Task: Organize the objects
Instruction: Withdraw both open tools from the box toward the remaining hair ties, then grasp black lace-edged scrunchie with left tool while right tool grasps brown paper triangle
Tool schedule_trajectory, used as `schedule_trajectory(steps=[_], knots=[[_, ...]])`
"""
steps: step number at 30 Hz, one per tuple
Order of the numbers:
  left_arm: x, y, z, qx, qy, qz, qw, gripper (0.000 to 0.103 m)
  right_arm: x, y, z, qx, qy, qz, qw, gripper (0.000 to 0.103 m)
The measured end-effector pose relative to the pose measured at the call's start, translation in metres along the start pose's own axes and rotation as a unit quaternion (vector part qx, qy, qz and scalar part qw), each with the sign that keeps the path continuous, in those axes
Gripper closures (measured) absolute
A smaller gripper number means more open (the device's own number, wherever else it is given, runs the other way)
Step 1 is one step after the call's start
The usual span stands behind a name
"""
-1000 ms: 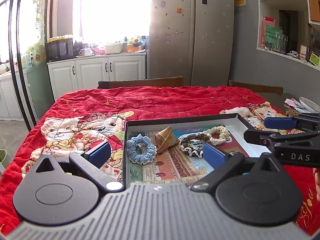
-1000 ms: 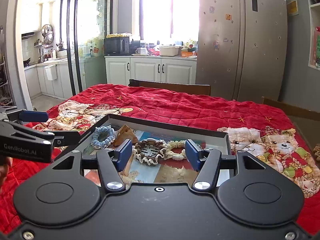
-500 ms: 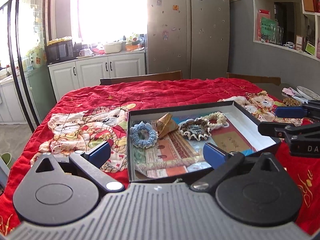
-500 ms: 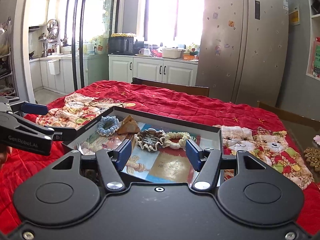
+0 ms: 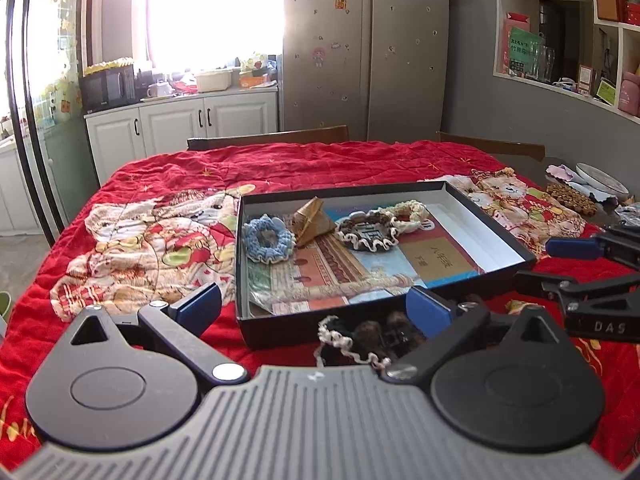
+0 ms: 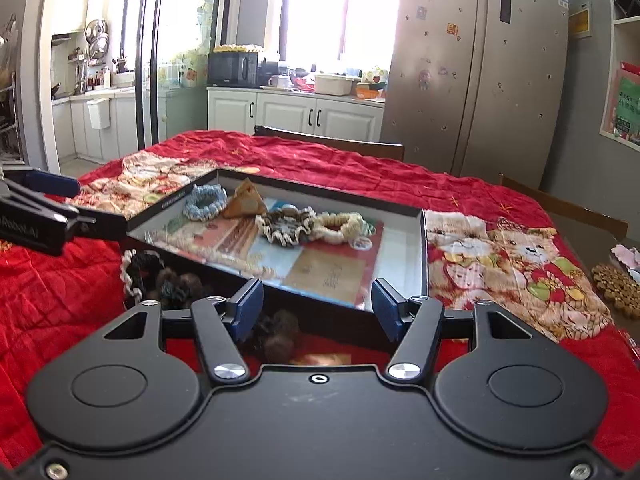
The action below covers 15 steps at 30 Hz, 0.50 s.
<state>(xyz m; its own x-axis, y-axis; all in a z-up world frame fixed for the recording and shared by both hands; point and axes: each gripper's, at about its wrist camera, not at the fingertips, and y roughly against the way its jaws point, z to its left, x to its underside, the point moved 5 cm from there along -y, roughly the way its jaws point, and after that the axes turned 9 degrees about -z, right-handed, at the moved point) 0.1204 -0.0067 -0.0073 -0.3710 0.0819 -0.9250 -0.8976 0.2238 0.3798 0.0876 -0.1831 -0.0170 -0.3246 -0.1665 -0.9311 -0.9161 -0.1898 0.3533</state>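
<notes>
At twelve o'clock of both grippers sits the black box (image 5: 472, 216); left gripper (image 5: 312, 304) and right gripper (image 6: 316, 308) gape empty, dark scrunchies (image 5: 368, 340) just before its near wall.

Left claw (image 5: 316, 304) tilted downward and forward, jaws spread wide, blue pads (image 5: 200, 304) well apart, nothing clamped between them. Right claw (image 6: 316, 310) same downward tilt, jaws parted at a middling gap, blue pads (image 6: 248, 306) apart, not pressing on anything. Both claws side by side, pointing roughly the same way. Right claw's fingers show at the right edge of the left wrist view; left claw's fingers show at the left edge of the right wrist view. No hands or sleeves visible in either view.
</notes>
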Motion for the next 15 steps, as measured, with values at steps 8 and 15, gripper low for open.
schedule_trajectory(steps=[8, 15], knots=[[0.020, -0.008, 0.000, -0.009, 0.007, 0.022, 0.9997, 0.001, 0.022, 0.001, -0.004, 0.002, -0.004, 0.013, 1.000, 0.045], [0.033, -0.014, 0.004, -0.009, 0.020, 0.031, 0.9993, 0.001, 0.044, -0.002, -0.006, 0.008, -0.006, 0.021, 1.000, 0.045]])
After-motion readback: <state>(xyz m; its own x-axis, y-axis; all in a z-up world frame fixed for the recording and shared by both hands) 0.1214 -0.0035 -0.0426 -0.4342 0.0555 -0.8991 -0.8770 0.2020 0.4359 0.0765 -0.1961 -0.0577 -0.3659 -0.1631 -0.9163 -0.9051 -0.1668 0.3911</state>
